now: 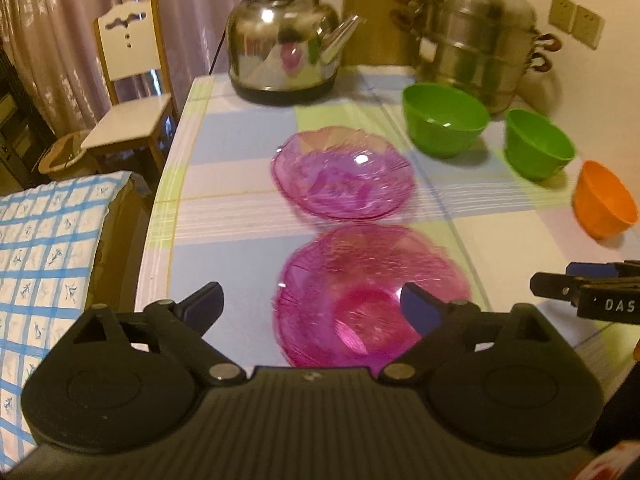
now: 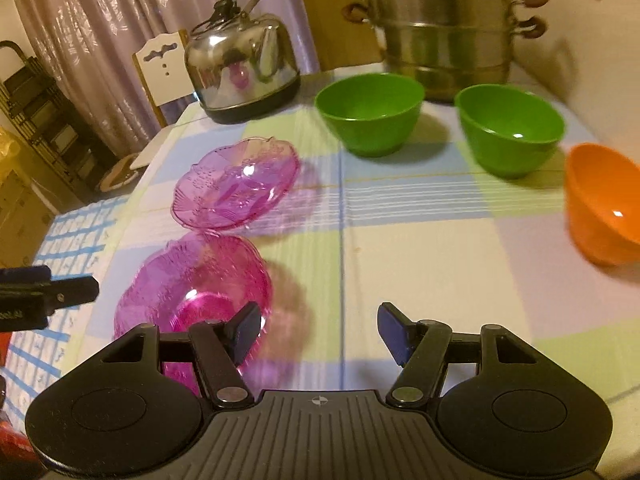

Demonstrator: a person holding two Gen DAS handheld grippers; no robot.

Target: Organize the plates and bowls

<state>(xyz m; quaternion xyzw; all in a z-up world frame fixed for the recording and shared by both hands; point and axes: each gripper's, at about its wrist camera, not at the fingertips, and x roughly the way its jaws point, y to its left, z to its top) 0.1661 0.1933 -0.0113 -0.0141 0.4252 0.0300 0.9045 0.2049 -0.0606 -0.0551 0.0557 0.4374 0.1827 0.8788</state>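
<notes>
Two pink glass plates lie on the checked tablecloth: a deeper pink one close by (image 1: 372,292) (image 2: 192,280) and a paler one behind it (image 1: 342,174) (image 2: 236,184). Two green bowls (image 2: 370,114) (image 2: 510,130) stand upright at the back, with an orange bowl (image 2: 604,204) to their right. My left gripper (image 1: 312,300) is open above the near plate's left part, holding nothing. My right gripper (image 2: 320,328) is open over bare cloth just right of that plate, with nothing between its fingers.
A steel kettle (image 1: 284,40) and a stacked steel steamer pot (image 1: 476,40) stand at the table's far edge. A white chair (image 1: 132,80) and a blue-checked cloth (image 1: 48,260) lie off the table's left edge (image 1: 160,220). Open cloth stretches between the plates and the bowls.
</notes>
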